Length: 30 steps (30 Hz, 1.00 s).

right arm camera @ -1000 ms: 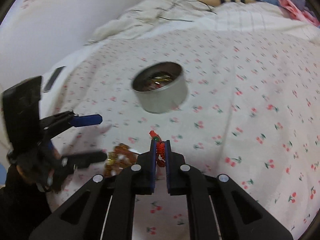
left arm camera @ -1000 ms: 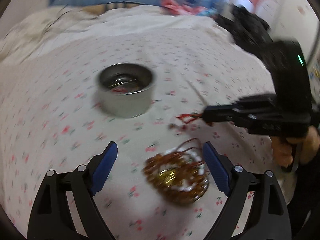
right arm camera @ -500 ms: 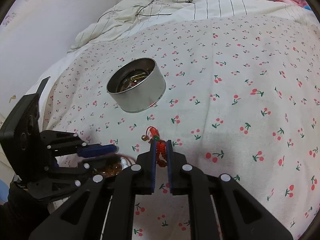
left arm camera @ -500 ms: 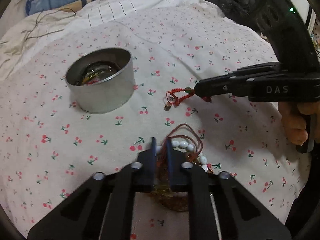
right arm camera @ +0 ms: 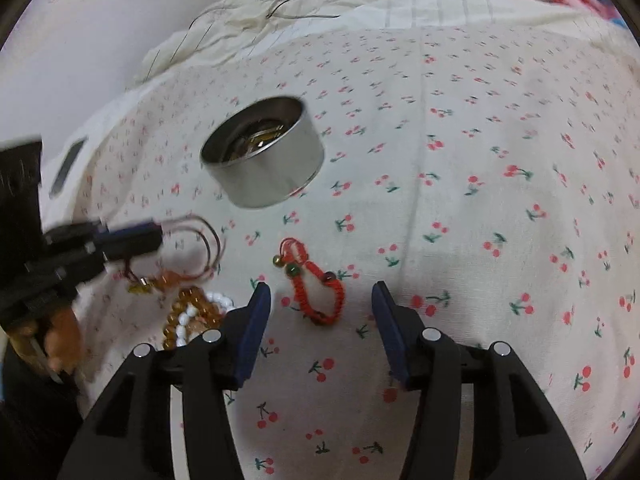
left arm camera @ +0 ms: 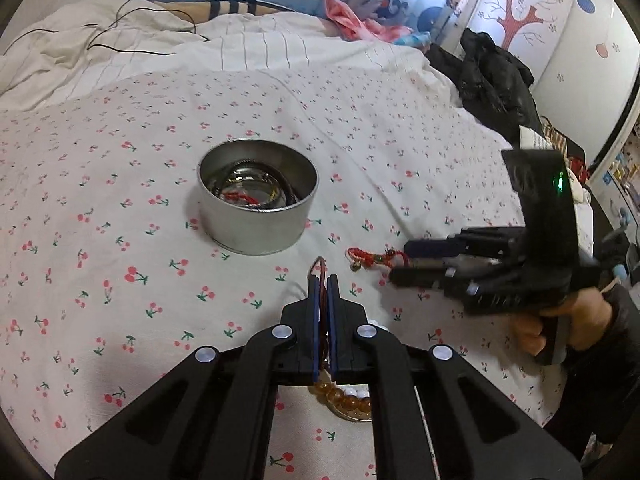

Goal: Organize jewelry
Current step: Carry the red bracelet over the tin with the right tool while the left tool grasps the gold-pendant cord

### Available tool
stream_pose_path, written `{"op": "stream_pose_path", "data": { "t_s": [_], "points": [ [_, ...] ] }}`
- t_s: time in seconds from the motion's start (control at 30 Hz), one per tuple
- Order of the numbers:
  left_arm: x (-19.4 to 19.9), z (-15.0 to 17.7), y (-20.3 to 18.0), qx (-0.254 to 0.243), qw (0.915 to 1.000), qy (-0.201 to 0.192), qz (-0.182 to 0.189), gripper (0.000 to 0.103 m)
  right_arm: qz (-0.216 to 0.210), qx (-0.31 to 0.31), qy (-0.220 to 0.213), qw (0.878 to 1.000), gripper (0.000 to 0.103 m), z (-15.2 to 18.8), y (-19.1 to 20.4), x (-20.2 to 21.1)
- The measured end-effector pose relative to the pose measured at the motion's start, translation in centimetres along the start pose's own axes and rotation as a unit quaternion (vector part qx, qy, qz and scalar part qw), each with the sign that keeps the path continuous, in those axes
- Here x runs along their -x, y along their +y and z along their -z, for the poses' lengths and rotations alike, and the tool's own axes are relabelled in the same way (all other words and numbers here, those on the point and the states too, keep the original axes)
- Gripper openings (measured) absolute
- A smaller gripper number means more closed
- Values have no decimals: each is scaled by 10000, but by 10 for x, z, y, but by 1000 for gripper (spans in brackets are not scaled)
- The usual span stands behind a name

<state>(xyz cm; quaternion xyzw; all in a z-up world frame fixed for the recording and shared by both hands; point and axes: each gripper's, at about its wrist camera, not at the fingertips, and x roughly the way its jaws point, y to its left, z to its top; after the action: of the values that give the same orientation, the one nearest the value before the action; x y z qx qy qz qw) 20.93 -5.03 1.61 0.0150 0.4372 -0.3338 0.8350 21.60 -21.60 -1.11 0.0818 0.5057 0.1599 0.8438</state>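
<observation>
A round metal tin (left arm camera: 258, 196) with jewelry inside stands on the cherry-print bed sheet; it also shows in the right wrist view (right arm camera: 262, 156). My left gripper (left arm camera: 322, 284) is shut on the brown cord of an amber and white bead bracelet (left arm camera: 348, 398), whose beads hang below the jaws (right arm camera: 192, 312). A red braided bracelet (right arm camera: 316, 284) with beads and a small bell lies flat on the sheet (left arm camera: 372, 258). My right gripper (right arm camera: 320, 300) is open and empty, its jaws on either side of the red bracelet's near end.
Rumpled white bedding with a thin black cable (left arm camera: 140, 36) lies behind the tin. Dark clothing (left arm camera: 496, 76) is piled at the right edge of the bed. A dark flat phone-like object (right arm camera: 68, 164) lies at the left edge.
My right gripper has opened and let the red bracelet drop onto the sheet. My left gripper, which shut on the bead bracelet's cord, has lifted it.
</observation>
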Motion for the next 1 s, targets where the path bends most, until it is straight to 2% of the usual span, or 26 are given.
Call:
{"op": "stream_pose_path", "data": {
  "t_s": [0.03,0.07,0.1,0.13,0.17,0.33,0.5,0.6,0.77,1.0],
  "points": [
    [1,-1,0,10,10000,-20,8,3,114,92,11,9999,47,1,3,-3],
    [2,-3,0,13,10000,-42,9,3,149,140,33,9998,35,1,4,-4],
    [4,-4,0,20,10000,-79,-7,3,176,207,56,9996,31,2,6,-6],
    [6,-6,0,30,9999,-101,-3,3,153,222,66,9996,18,2,5,-6],
    [9,-7,0,42,9999,-131,10,3,147,271,41,9995,12,2,7,-5],
    [25,-17,0,124,9993,-343,68,3,-44,204,-325,9993,9,-3,8,12],
    [38,-33,7,236,9979,-589,144,3,-289,-27,-1042,9941,9,-13,6,43],
    [38,-47,15,330,9968,-716,154,3,-277,28,-1294,9912,9,-21,12,49],
    [28,-68,24,380,9964,-739,145,3,-248,136,-1501,9883,9,-38,20,48],
    [10,-93,29,316,9966,-758,42,3,-119,419,-1517,9875,9,-65,32,28]
  ]
}}
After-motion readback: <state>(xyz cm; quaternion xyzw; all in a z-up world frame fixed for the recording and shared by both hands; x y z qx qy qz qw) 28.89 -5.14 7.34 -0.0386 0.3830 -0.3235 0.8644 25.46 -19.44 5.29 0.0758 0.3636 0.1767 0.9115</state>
